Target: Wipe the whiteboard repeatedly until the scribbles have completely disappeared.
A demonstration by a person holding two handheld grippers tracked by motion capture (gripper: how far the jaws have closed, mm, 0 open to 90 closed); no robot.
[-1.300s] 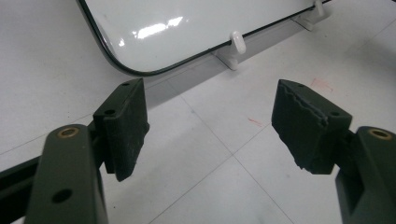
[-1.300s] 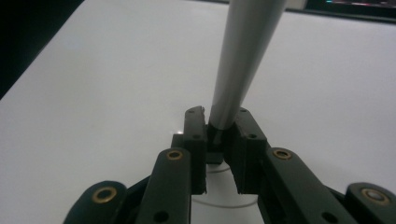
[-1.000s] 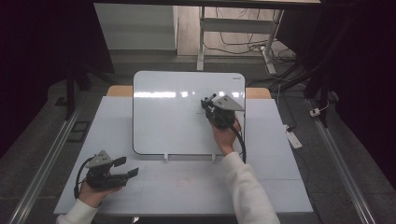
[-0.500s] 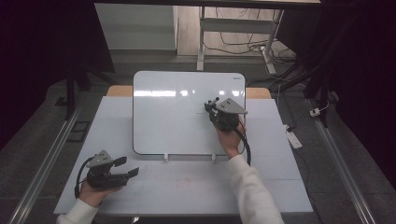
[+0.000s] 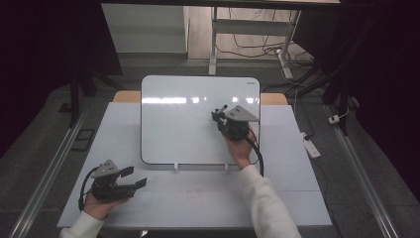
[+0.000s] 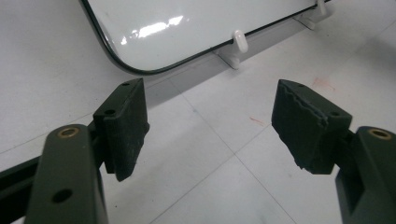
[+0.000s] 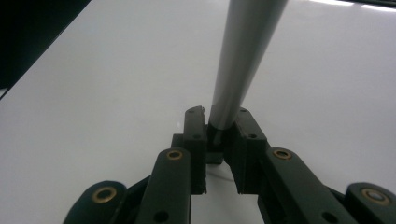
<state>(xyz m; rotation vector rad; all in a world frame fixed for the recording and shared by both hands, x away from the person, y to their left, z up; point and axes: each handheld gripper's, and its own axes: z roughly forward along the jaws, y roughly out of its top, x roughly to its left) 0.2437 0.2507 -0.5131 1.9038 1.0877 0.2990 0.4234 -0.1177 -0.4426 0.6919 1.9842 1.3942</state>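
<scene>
A white whiteboard stands tilted on clip feet at the back of the table. My right gripper hovers over the board's right half, shut on a grey marker. In the right gripper view the marker's barrel rises from between the pads toward the board surface. My left gripper rests near the table's front left corner with its jaws wide apart. The left gripper view shows nothing between them, only bare table, with the board's lower corner farther off.
The white table has open room in front of the board. Two white clip feet hold the board's lower edge. A power strip and cables lie on the floor to the right, and metal rails run along both sides.
My right gripper with the marker has shifted slightly down the board toward the person. The left gripper has stayed where it was.
</scene>
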